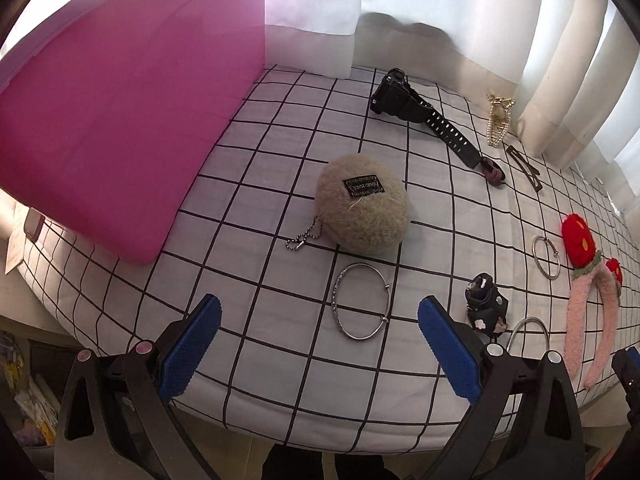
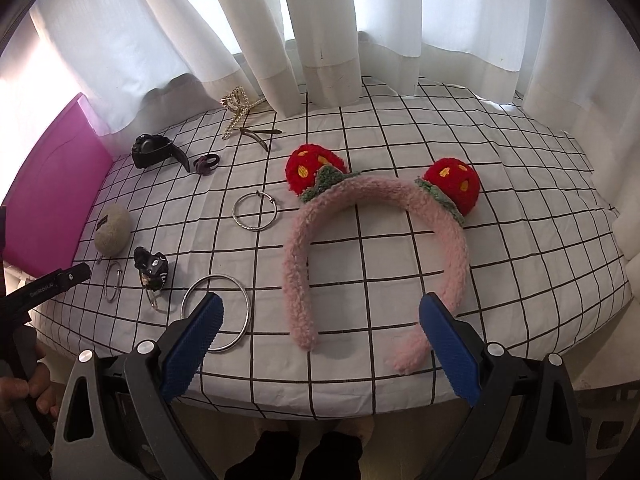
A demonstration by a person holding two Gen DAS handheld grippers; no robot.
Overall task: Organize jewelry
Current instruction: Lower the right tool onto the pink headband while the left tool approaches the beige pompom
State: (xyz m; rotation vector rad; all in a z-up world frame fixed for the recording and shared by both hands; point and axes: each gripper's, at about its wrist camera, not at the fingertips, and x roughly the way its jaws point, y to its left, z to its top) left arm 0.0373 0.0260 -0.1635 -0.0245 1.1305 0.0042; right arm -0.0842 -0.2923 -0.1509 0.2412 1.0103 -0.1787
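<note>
Left tool (image 1: 318,350): blue pads wide apart, holding nothing, above the near edge of the desk.
Right tool (image 2: 320,346): blue pads also wide apart, empty, above the near edge; one end of the headband lies just before its right pad.
Desk (image 2: 400,280): covered with a white cloth with black grid lines; white curtains (image 2: 320,20) along the far edge.
Pink box (image 1: 120,120): at the far left corner, on the cloth.
Fluffy beige pompom (image 1: 362,204): near the middle of the left part, with a black label on top and a small ball chain at its left side.
Thin silver bangle (image 1: 360,300): flat on the cloth, between pompom and near edge, in front of the left tool.
Black watch (image 1: 416,108): near the far edge, strap stretched to the right.
Dark hair tie (image 1: 494,172): touching the strap end.
Pearl hair claw (image 1: 498,118): close to the curtains, at the far edge.
Brown hair clip (image 1: 524,166): just beside the pearl claw.
Pink headband (image 2: 376,248): with two red strawberries, open ends toward the near edge, right of the middle.
Medium silver ring (image 2: 255,212): left of the headband, apart from it.
Large silver bangle (image 2: 216,312): at the near edge, partly under the right tool's left pad.
Small black charm (image 2: 152,270): between large bangle and pompom.
</note>
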